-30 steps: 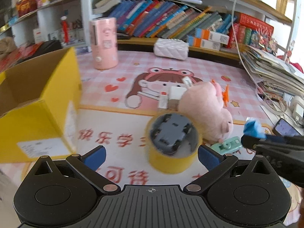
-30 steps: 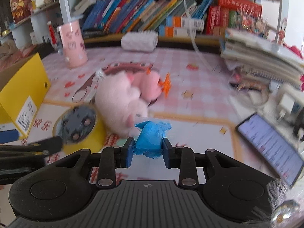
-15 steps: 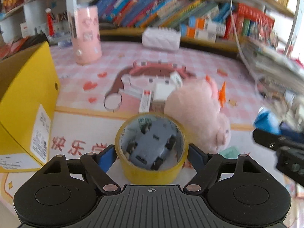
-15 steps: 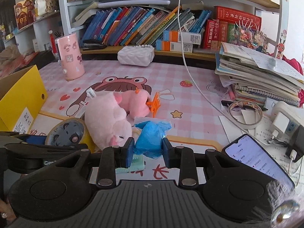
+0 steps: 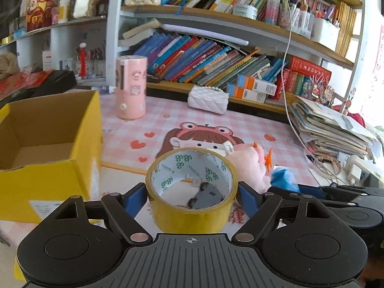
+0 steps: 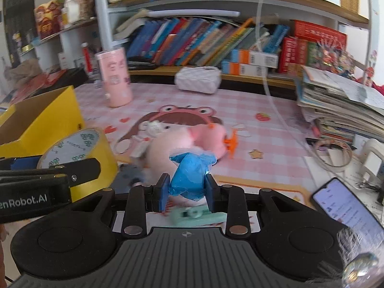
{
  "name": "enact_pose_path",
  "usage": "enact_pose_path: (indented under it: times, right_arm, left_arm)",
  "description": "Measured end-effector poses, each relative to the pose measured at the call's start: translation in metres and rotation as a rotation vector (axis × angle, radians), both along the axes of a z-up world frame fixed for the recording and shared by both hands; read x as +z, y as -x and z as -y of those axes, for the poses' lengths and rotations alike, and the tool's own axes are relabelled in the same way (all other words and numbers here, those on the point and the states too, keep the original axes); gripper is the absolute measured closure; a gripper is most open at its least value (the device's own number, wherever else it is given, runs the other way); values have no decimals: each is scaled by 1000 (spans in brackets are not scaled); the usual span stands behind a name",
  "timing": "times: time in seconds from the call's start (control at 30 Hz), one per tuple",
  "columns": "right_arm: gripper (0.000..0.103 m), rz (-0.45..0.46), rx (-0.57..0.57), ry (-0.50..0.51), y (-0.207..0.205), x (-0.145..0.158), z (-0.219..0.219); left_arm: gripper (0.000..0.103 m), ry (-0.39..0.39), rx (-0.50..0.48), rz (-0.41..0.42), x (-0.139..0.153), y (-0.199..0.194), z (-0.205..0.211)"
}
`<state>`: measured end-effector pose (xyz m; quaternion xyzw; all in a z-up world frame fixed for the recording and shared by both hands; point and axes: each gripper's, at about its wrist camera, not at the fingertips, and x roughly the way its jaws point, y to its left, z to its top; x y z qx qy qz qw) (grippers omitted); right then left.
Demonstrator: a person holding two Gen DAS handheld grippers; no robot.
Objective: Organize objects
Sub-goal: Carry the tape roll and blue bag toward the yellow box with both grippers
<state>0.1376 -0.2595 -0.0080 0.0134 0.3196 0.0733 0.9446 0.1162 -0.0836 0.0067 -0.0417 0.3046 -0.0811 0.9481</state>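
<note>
My left gripper (image 5: 192, 200) is shut on a yellow tape roll (image 5: 192, 206), its blue pads pressing both sides, and the roll hangs above the mat. Through the roll's hole I see a grey toy car (image 5: 206, 195) lying on the mat below. My right gripper (image 6: 184, 192) is shut on a crumpled blue bag (image 6: 190, 180), held above the mat. From the right wrist, the tape roll (image 6: 79, 148) sits at the left with the left gripper's arm across it. An open yellow cardboard box (image 5: 48, 180) stands to the left.
A pink plush pig (image 6: 172, 148) lies mid-mat, with a mint green item (image 6: 199, 216) under my right gripper. A phone (image 6: 348, 206), cables and a paper stack (image 5: 331, 127) fill the right side. A pink cylinder (image 5: 130, 86), white pouch (image 5: 207, 99) and bookshelves stand behind.
My left gripper closed on the tape roll and lifted it off the grey toy car. The right gripper rose slightly, still holding the blue bag.
</note>
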Motion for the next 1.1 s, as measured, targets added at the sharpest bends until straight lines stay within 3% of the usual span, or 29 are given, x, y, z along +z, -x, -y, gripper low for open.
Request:
enact_pose_path:
  times: [0.73, 1.1]
  right_arm:
    - [74, -78, 204, -10, 97, -1, -176]
    - [74, -62, 267, -10, 134, -1, -243]
  left_arm:
    - [22, -3, 238, -32, 6, 125, -177]
    - [22, -7, 289, 10, 12, 158, -230]
